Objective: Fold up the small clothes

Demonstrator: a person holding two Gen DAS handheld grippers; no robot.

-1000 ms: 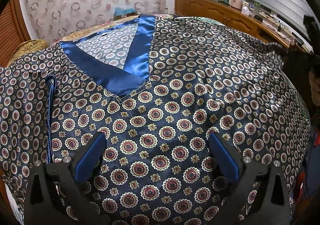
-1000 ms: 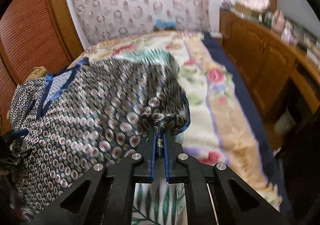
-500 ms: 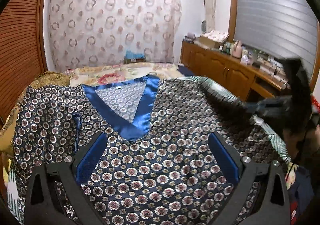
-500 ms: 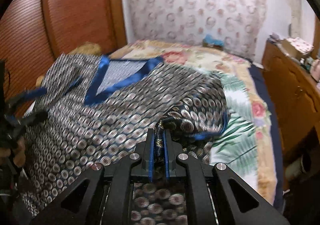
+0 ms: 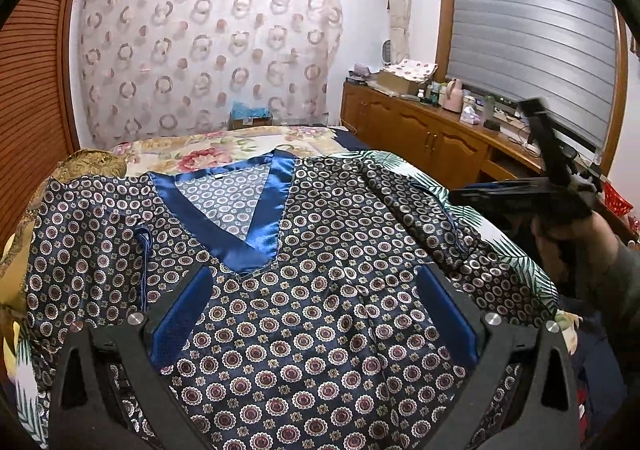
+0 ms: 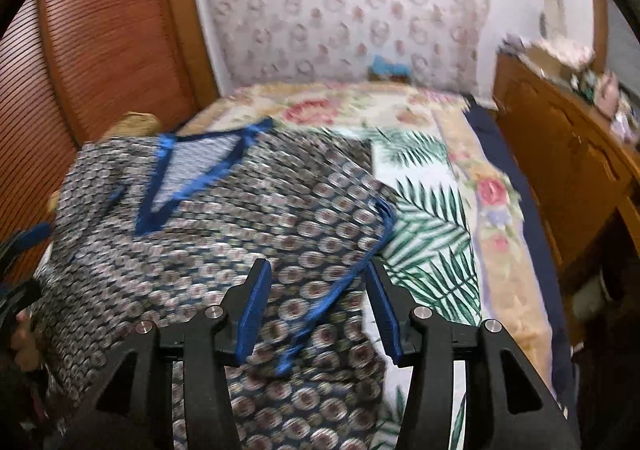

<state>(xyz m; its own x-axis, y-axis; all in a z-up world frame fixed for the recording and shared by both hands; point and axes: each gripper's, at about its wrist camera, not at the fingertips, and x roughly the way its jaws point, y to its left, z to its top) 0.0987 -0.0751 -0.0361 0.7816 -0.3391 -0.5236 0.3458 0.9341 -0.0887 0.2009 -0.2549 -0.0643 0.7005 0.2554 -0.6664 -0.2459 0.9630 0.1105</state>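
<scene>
The right gripper (image 6: 318,304) jaws are opening, the blue-trimmed sleeve lying loose between them. The left gripper (image 5: 316,320) jaws are standing spread above the satin medallion-print top (image 5: 320,310), lying flat on the floral bed (image 6: 460,186).

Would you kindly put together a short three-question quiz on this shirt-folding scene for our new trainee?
1. True or false: the patterned shirt lies on the bed with its blue V-neck facing up.
2. Multiple choice: What is the right gripper doing? A) clamping the collar B) jaws opening, nothing pinched, the sleeve hem lying loose between them C) holding a pillow
3. Fill in: the left gripper hovers over the shirt's chest with its jaws ____.

Key: 1 true; 2 B; 3 open
</scene>
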